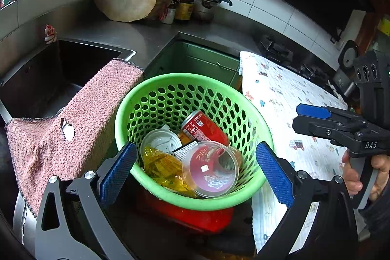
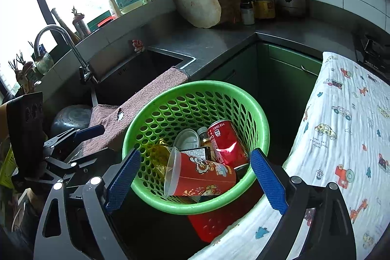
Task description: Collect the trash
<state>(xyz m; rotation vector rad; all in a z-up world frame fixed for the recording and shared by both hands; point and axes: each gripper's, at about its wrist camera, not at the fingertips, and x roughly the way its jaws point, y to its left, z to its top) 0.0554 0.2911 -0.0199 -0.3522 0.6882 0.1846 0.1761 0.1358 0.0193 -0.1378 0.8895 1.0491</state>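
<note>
A green basket (image 1: 256, 123) sits in the corner between a sink (image 1: 48, 74) and a tabletop draped with a printed cloth (image 1: 287, 99); it rests on something red (image 1: 195, 216) underneath. A pink towel (image 1: 73, 128) hangs over the sink's edge, touching the basket's left rim.

The trash lies inside the basket: a red can (image 1: 207, 128) on its side toward the back, a clear lid (image 1: 162, 140) beside it, a yellow wrapper (image 1: 165, 167) at the front left, a dark carton (image 1: 186, 149) partly buried in the middle, and a red cup (image 1: 212, 169) tipped over at the front, its mouth toward the left wrist view. In the right wrist view the cup (image 2: 202, 174) lies sideways across the can (image 2: 226, 140), with the wrapper (image 2: 158, 155) to its left.

The left tongs (image 1: 197, 169) are spread wide above the basket's near rim, with nothing gripped between the blue pads (image 1: 119, 169). The right tongs (image 2: 195, 177) are likewise released, straddling the near rim of the basket (image 2: 258, 113) without touching the trash. A hand (image 1: 360, 177) holds the right tool's grip at the edge of the left view.
</note>
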